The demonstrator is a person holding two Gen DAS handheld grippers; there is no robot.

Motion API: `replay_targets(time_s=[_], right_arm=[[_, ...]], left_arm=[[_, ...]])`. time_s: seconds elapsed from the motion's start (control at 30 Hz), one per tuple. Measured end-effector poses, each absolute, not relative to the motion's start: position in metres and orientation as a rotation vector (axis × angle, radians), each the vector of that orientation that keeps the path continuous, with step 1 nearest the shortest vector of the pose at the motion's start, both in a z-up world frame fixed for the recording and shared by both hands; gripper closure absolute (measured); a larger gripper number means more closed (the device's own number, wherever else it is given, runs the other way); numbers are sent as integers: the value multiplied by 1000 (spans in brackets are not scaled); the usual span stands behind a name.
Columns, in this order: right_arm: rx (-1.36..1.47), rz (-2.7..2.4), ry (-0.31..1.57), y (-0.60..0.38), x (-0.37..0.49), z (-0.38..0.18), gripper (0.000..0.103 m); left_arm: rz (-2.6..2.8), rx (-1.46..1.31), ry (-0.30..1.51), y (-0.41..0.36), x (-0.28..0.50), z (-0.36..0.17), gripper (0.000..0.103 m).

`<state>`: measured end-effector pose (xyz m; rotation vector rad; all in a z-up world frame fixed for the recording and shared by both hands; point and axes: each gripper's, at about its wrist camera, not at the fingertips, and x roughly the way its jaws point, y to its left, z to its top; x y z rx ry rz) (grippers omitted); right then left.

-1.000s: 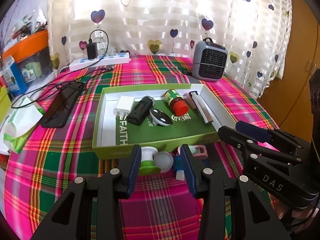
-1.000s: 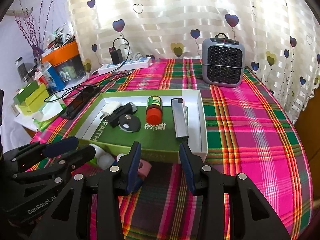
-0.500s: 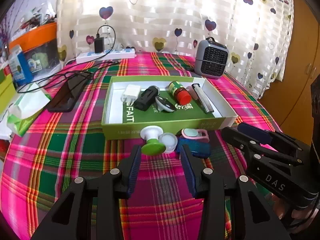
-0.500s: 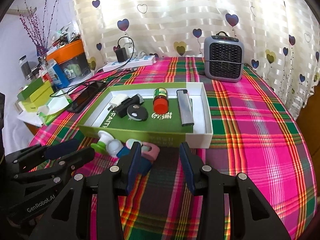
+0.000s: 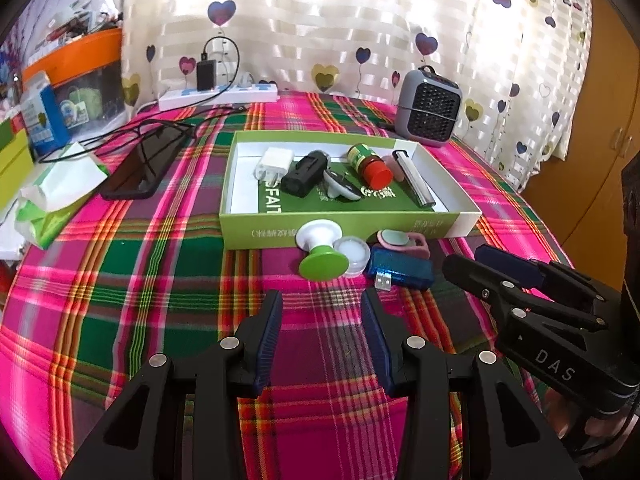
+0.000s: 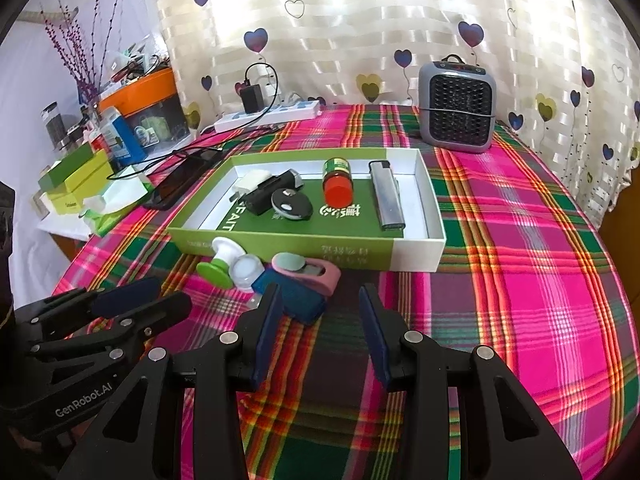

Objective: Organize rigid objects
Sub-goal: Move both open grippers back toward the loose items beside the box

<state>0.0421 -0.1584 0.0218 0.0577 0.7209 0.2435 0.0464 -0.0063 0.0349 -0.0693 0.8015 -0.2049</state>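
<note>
A green-and-white box [image 5: 248, 236] [image 6: 416, 258] holds a white plug [image 5: 276, 162], a black device [image 5: 304, 174], a key fob [image 6: 290, 206], a red-capped bottle [image 5: 370, 164] [image 6: 338, 184] and a silver lighter [image 5: 416, 178] [image 6: 386, 196]. Against its front wall lie a green-and-white knob [image 5: 322, 250] [image 6: 218, 264], a white cap [image 5: 352, 256] [image 6: 248, 270], a pink piece [image 5: 402, 240] [image 6: 310, 270] and a blue USB device [image 5: 404, 270] [image 6: 300, 302]. My left gripper [image 5: 322, 308] [image 6: 172, 294] stands open and empty short of the knob. My right gripper [image 6: 320, 300] [image 5: 466, 260] is open beside the blue device.
A plaid cloth covers the table. A grey heater [image 5: 430, 114] stands behind the box. A black phone [image 5: 146, 164], cables, a power strip [image 5: 218, 96] and a tissue pack [image 5: 56, 196] lie at the left, with boxes and an orange bin beyond. A wooden cabinet is at the right.
Both grippers have drawn back from the box. The knob, cap, pink piece and blue device, earlier between and under the fingertips, now lie ahead of them. Jaw widths unchanged.
</note>
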Motion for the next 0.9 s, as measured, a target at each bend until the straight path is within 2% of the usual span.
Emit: replay_targets(time_s=[0.53,0.67,0.9], right_arm=[[74,272,767,-152,49,12,61],[77,286,787,-150,52,8,53],[84,293,814,-148,59,5,52]], left_arm=[[-202,-87,827,6,51,28,63],[-205,-106,838,10,54,26,63],[-200,-132,857,17,59,22,63]])
